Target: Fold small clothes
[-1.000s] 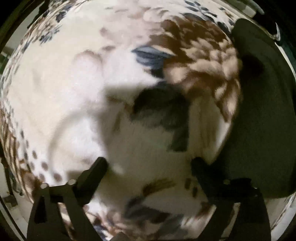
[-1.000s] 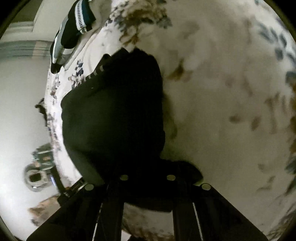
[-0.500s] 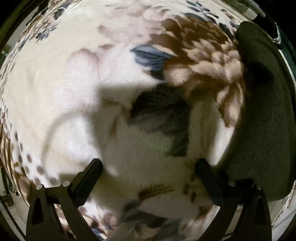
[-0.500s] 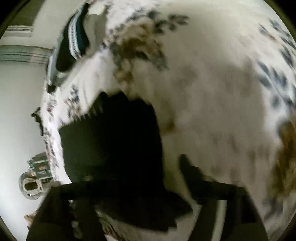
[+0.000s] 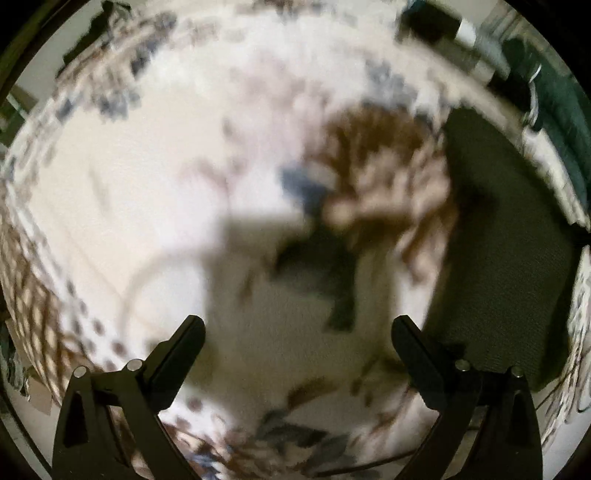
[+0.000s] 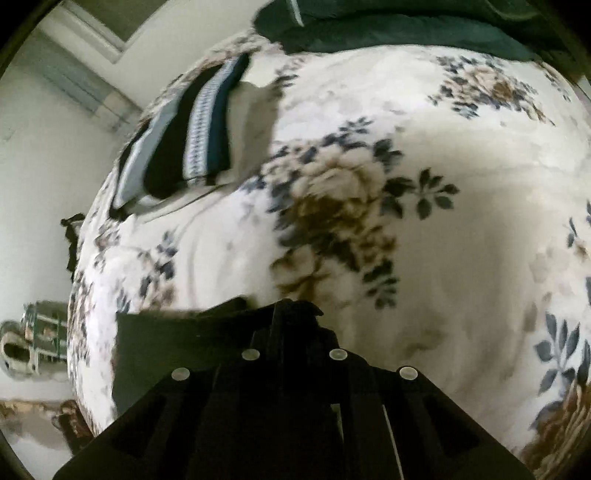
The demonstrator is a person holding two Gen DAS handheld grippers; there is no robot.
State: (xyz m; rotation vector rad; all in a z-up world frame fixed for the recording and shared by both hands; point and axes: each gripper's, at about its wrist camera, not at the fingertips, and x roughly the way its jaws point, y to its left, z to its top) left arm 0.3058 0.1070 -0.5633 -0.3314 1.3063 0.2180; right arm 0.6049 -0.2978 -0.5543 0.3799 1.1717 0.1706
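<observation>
The right gripper (image 6: pixel 291 314) pinches the dark garment (image 6: pixel 166 347) at its fingertips — it should carry the edge across evenly; the left gripper (image 5: pixel 297 334) gapes wide, empty.

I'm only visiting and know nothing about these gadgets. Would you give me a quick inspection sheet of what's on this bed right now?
Surface: floral blanket, cream with brown and blue flowers.
Job's things: dark garment lying flat on the blanket; in the right view a corner of it sits at the closed fingers.
Clutter: striped clothes pile; dark green bedding.
Grippers: left gripper open, empty; right gripper shut on the garment.
Cables: nothing seen.
Surroundings: pale wall; the left view is blurred.
</observation>
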